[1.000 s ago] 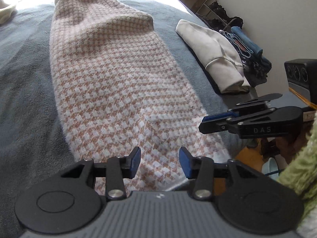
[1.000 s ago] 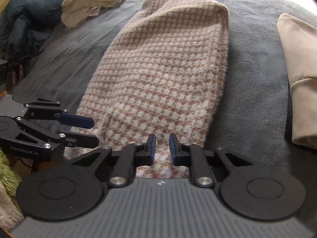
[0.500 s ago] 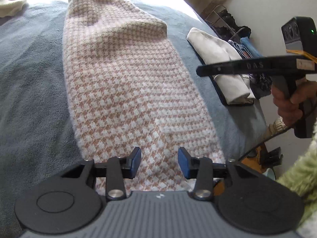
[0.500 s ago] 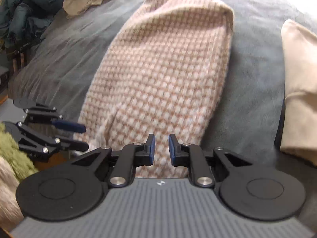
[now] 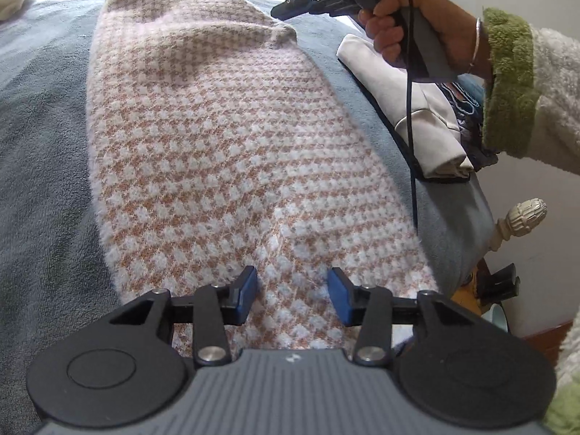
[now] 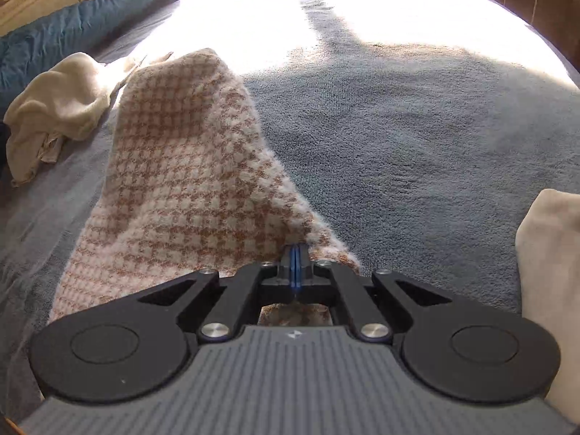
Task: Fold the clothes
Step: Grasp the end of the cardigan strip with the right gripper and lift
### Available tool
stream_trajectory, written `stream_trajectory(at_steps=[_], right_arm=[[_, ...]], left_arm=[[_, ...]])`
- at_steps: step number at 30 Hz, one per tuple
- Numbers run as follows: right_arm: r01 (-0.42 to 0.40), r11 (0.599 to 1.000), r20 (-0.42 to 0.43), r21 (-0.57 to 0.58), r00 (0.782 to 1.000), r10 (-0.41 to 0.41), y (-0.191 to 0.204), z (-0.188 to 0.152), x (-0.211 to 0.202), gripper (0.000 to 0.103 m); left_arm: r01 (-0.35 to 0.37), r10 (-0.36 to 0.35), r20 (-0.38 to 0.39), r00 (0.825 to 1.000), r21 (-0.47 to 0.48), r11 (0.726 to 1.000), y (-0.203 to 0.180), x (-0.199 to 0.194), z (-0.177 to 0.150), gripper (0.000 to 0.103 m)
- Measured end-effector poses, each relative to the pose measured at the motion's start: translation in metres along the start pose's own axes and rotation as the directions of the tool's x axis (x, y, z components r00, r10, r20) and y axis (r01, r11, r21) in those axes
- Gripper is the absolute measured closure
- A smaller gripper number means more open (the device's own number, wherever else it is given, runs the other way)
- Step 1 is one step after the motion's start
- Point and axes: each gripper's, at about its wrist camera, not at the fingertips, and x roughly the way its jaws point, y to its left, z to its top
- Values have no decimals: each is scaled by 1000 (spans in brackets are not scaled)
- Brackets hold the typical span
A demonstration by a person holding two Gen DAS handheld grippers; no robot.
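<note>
Your left tongs [image 5: 291, 295] hover over the near end of the checked knit garment [image 5: 224, 137], their 2 blue pads set apart with only fabric showing below the gap; nothing is pinched, so they are released. The garment lies lengthwise along the grey bed cover [image 5: 40, 166], a long folded strip of pink-white and tan running away from you toward the sunlit far end.

Your right tongs [image 6: 294, 266] are clenched, the blue pads pressed flat against each other. They sit right at the garment's right edge, and the knit rises toward them in a ridge, but whether any fabric is caught between the pads cannot be told. In the left wrist view the same tool is up at the far right corner of the garment, held by your right hand [image 5: 406, 25], with a green-cuffed fleece sleeve [image 5: 514, 87] and a thin bangle at the wrist.

A folded cream garment [image 5: 409, 98] lies on the bed's right edge. A crumpled cream cloth [image 6: 54, 108] sits left of the knit, with blue bedding [image 6: 72, 25] behind it.
</note>
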Motion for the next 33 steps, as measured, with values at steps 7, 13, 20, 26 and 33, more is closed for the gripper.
stream_trajectory(at_steps=[7, 13, 20, 26, 33], right_arm=[[-57, 996, 13, -73, 998, 58, 24, 36, 36, 99], [-9, 999, -23, -54, 1000, 8, 18, 48, 66, 103], [-25, 980, 2, -197, 1000, 26, 49, 78, 83, 103], [7, 991, -10, -137, 1000, -8, 46, 83, 84, 96], [-155, 952, 39, -262, 985, 170, 108, 102, 104, 97]], left_arm=[[12, -12, 9, 1000, 16, 1000, 0, 0, -6, 58], [38, -38, -6, 999, 11, 999, 3, 0, -8, 58], [54, -53, -12, 999, 24, 998, 4, 3, -6, 58], [81, -80, -22, 997, 10, 997, 10, 4, -4, 57], [96, -96, -27, 995, 13, 995, 12, 4, -3, 57]])
